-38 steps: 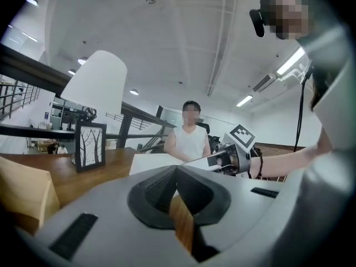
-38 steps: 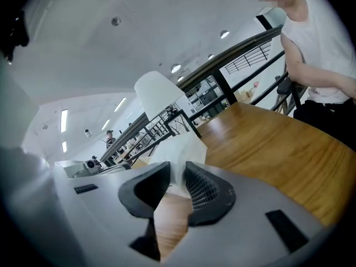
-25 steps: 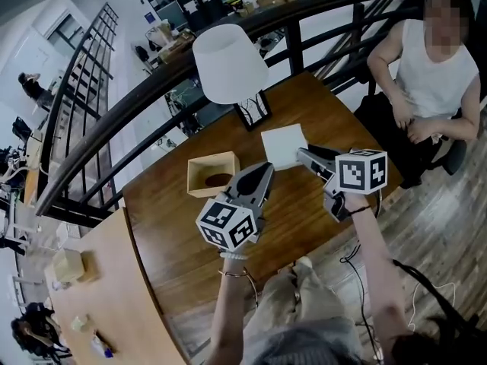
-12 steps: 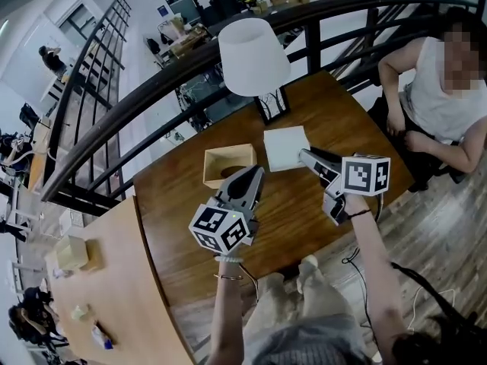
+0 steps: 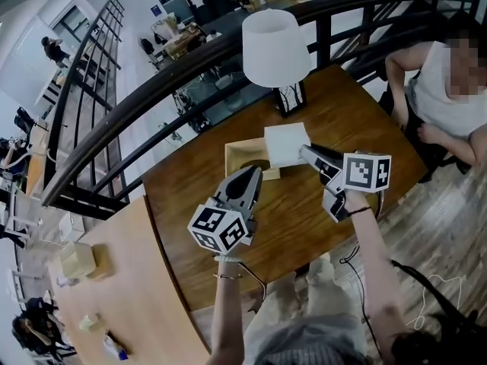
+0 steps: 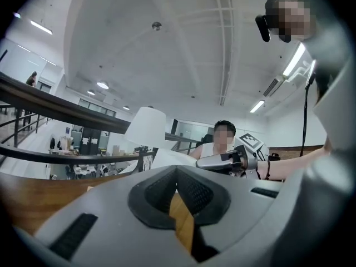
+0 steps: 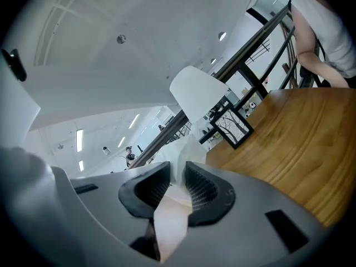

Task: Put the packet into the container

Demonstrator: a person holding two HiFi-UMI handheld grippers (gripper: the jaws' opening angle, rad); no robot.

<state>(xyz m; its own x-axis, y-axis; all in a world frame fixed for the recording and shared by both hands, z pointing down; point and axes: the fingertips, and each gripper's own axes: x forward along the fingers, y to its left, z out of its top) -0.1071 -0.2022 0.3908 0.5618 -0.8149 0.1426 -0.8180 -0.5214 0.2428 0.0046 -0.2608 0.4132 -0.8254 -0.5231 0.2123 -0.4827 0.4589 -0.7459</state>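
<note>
In the head view the open wooden box container (image 5: 242, 157) stands on the brown table (image 5: 304, 226). The white packet (image 5: 287, 143) hangs flat above the box's right edge, and my right gripper (image 5: 305, 152) is shut on its near right corner. Seen from the right gripper view, the white packet (image 7: 177, 166) runs up between the black pads (image 7: 203, 188). My left gripper (image 5: 254, 176) hovers just in front of the box, its jaws shut with nothing in them. The left gripper view has its pads (image 6: 194, 193) meeting, and the packet (image 6: 167, 157) shows beyond them.
A white lamp (image 5: 275, 36) and a small framed picture (image 5: 291, 97) stand at the table's far side. A person in a white top (image 5: 449, 82) sits at the right. A dark railing (image 5: 152, 90) runs behind the table. A lighter table (image 5: 114, 295) adjoins on the left.
The packet in my right gripper has come closer to the box and now overlaps its right edge. The left gripper stays shut in front of the box.
</note>
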